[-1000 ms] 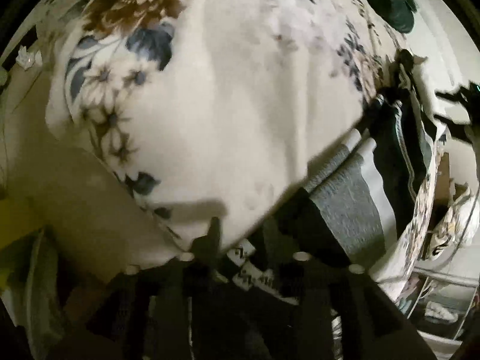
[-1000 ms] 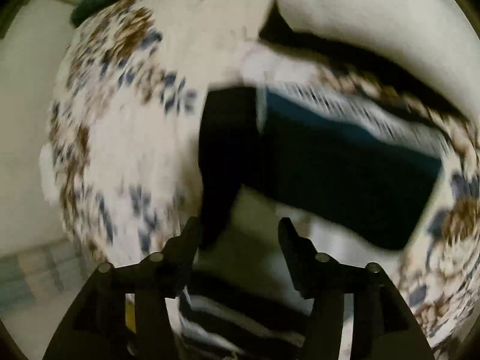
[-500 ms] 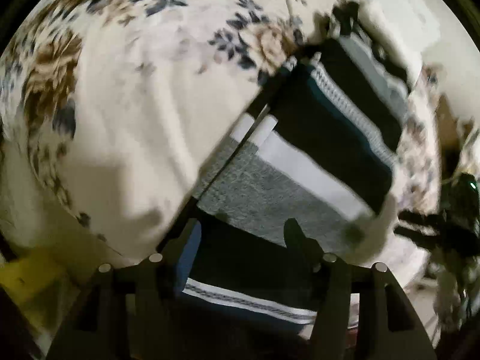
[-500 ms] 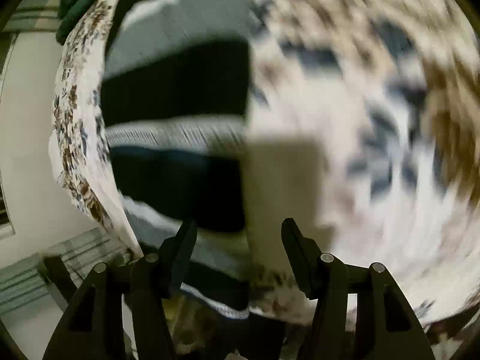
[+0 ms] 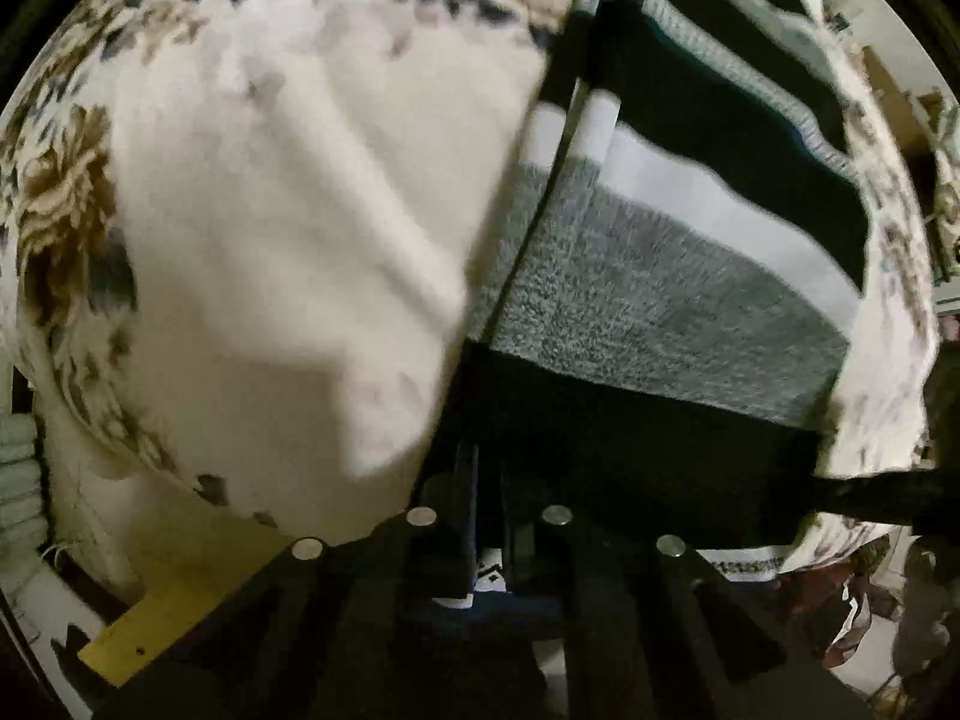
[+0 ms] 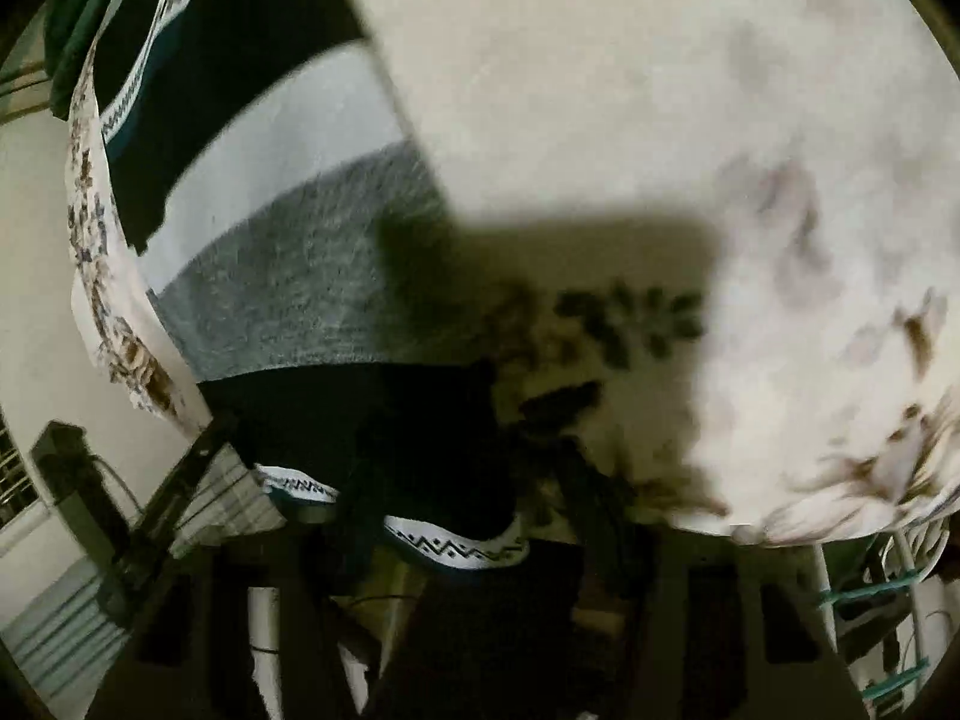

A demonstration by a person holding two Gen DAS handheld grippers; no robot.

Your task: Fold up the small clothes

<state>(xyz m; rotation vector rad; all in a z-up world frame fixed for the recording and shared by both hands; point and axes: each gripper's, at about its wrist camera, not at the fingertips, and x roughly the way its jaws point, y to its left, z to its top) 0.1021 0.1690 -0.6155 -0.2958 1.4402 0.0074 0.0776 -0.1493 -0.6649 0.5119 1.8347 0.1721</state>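
A folded striped sweater, with black, grey, white and dark teal bands, lies on a floral bedcover. My left gripper points steeply down at the near black band and is shut on the hem with its white patterned trim. In the right wrist view the same sweater fills the left side. My right gripper stands over its near corner, jaws closing, with the zigzag-trimmed hem between the fingers. The right fingers are dark and blurred, and still look apart from the cloth.
The bedcover spreads wide to the right of the sweater. A green cloth lies at the bed's far end. A yellow object sits below the bed edge. A dark stand and a rack with teal clips are on the floor.
The left jaws have come together on the sweater's near hem. The right gripper has swept across the bed and sunk to the sweater's near corner.
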